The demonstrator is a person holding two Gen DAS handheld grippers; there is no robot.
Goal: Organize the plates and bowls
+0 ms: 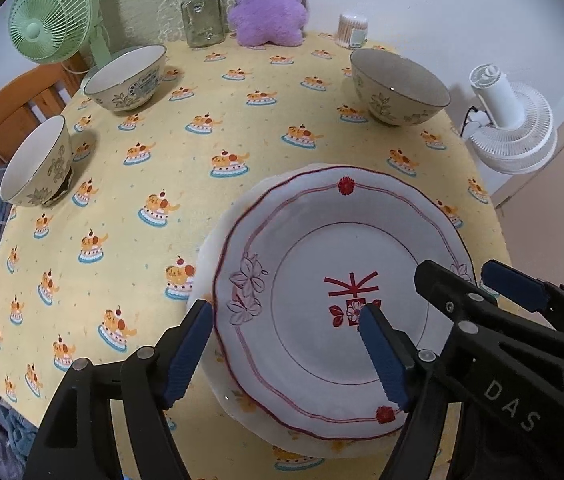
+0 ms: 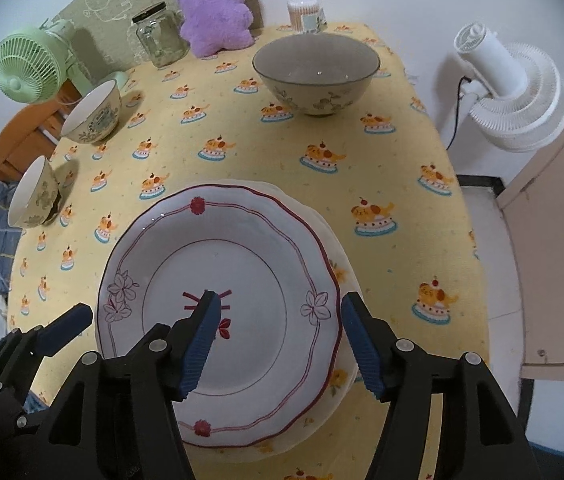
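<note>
Left claw (image 1: pixel 286 344) stands apart, straddling the left rim of the red-trimmed plate (image 1: pixel 322 280) without pressing it. The plate lies on another near the bench's front edge. Right claw (image 2: pixel 278 336), also apart, straddles its right rim. Three bowls stand behind: two by the left edge (image 1: pixel 38 164) (image 1: pixel 128 76), one far right (image 1: pixel 398 86).

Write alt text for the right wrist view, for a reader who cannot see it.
The right gripper hangs open astride the right rim of a red-trimmed plate, which lies on another plate on a yellow tablecloth. The left gripper is at the stack's left edge. Three bowls stand apart: a grey-lined bowl beyond, two cream bowls at left.
</note>
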